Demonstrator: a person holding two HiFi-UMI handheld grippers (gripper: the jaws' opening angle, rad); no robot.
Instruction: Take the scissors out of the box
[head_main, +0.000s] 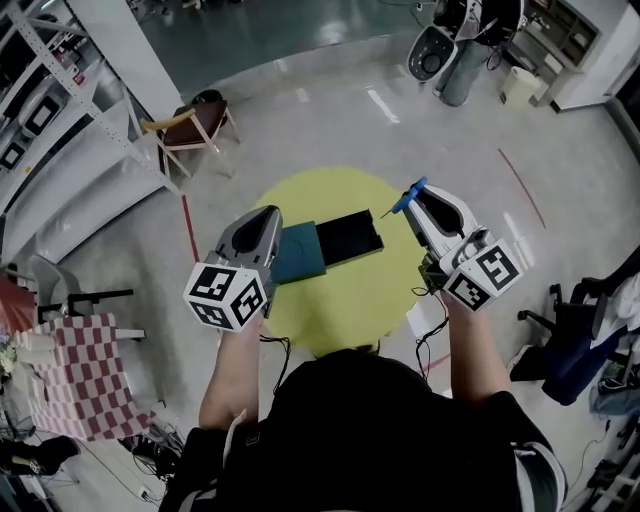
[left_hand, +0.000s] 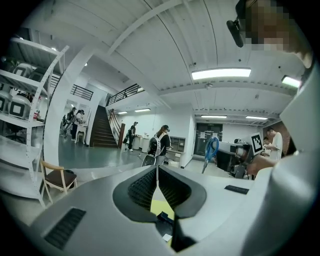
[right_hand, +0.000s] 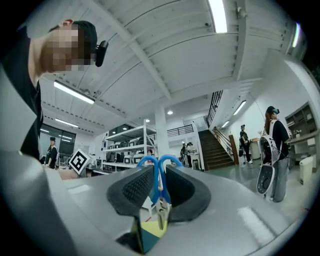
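Observation:
Blue-handled scissors (right_hand: 159, 170) stand between the pads of my right gripper (right_hand: 159, 175), which is shut on them, handle loops sticking up past the fingertips. From the head camera the scissors (head_main: 408, 197) are lifted above the right side of the yellow round table (head_main: 350, 300), clear of the box. The box lies open on the table as a teal part (head_main: 300, 252) and a dark tray (head_main: 350, 237). My left gripper (head_main: 266, 218) hovers over the teal part, and its pads (left_hand: 145, 182) meet with nothing between them. The left gripper view also catches the scissors (left_hand: 211, 150) in the air.
A wooden chair (head_main: 195, 125) stands beyond the table, a white shelf rack (head_main: 60, 150) at the left. A red-checked cloth (head_main: 85, 375) lies at the lower left, an office chair (head_main: 570, 340) at the right. Cables trail on the floor. People (left_hand: 161, 142) stand far off.

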